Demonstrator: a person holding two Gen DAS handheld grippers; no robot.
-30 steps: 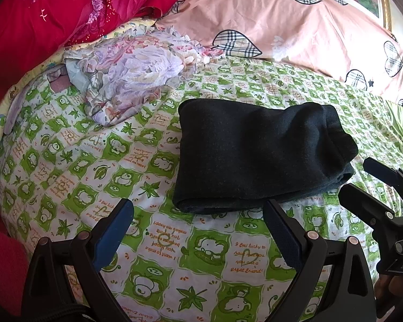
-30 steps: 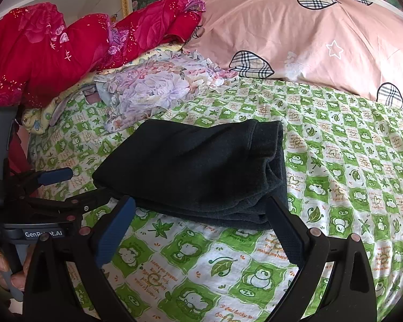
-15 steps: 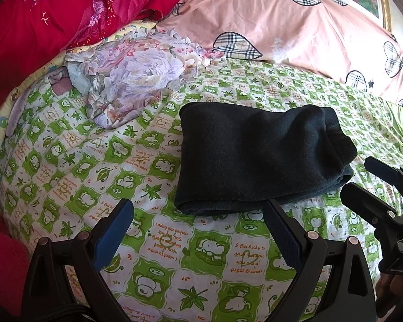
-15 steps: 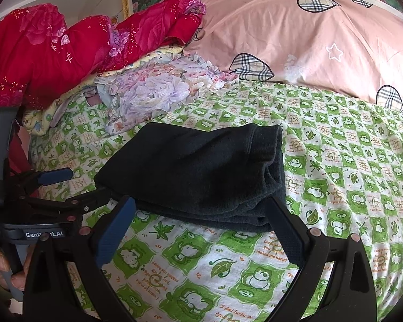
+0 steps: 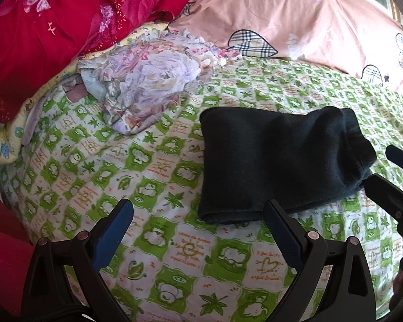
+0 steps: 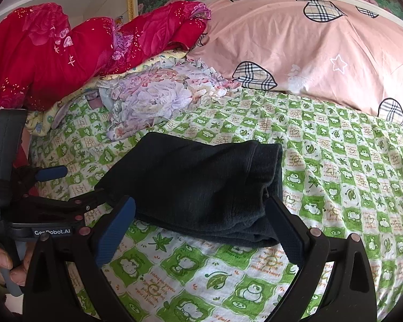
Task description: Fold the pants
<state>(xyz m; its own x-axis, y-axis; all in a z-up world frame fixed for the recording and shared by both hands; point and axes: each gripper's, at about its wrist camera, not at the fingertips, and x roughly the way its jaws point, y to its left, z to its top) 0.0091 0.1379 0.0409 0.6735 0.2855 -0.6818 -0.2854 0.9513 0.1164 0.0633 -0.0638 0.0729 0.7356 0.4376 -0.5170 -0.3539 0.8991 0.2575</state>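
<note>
We compare the present views with those from a second ago. The pants (image 5: 279,161) lie as a compact dark bundle on the green patterned bedsheet (image 5: 153,166), toward its near edge, and their outline and layering have not altered. What has changed is small: both cameras have drawn back slightly, so the bundle sits a little farther from the fingertips. We judge that the folding is complete or nearly so and that both tools are retreating from the work.

The left gripper (image 5: 198,228) is wide open and holds nothing; its right finger overlaps the near edge of the bundle in the left wrist view, but we cannot tell whether it touches the cloth. The right gripper (image 6: 201,220) is likewise spread wide and empty, with the near edge of the bundle lying between its fingers in the picture.

Behind the bundle lie a floral cloth (image 5: 147,86), a red quilt (image 6: 67,53) and a pink pillow (image 6: 295,53), all well apart from the pants.

Limits of observation: the inner layers of the fold are hidden, so we cannot confirm how many folds were made. The underside is unseen. Strong lens curvature distorts the bedsheet edges, and the holding hand (image 6: 2,263) is cut off at the frame edge.
</note>
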